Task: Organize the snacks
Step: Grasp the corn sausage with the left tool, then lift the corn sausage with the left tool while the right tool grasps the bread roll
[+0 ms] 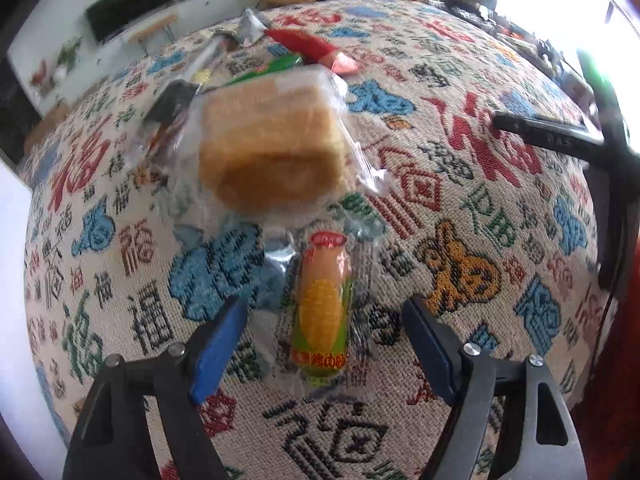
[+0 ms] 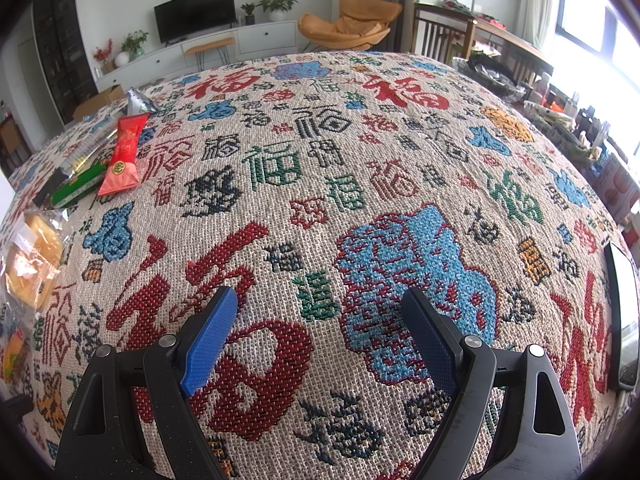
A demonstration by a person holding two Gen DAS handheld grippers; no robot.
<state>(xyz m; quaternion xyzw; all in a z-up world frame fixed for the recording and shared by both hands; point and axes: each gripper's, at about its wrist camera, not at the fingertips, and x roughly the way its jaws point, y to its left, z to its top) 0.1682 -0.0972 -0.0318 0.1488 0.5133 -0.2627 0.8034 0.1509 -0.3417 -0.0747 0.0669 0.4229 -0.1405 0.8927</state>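
A corn sausage in a clear wrapper lies on the patterned tablecloth between the fingers of my open left gripper. Just beyond it lies a wrapped cake. Farther back are a red packet, a green packet, a silver packet and a dark one. My right gripper is open and empty above bare cloth. In its view the cake, the red packet, the green packet and the silver packet sit at the far left.
The other gripper's black arm shows at the right of the left wrist view. A phone-like device lies at the table's right edge. Clutter lines the far right edge. An orange chair and a TV stand beyond.
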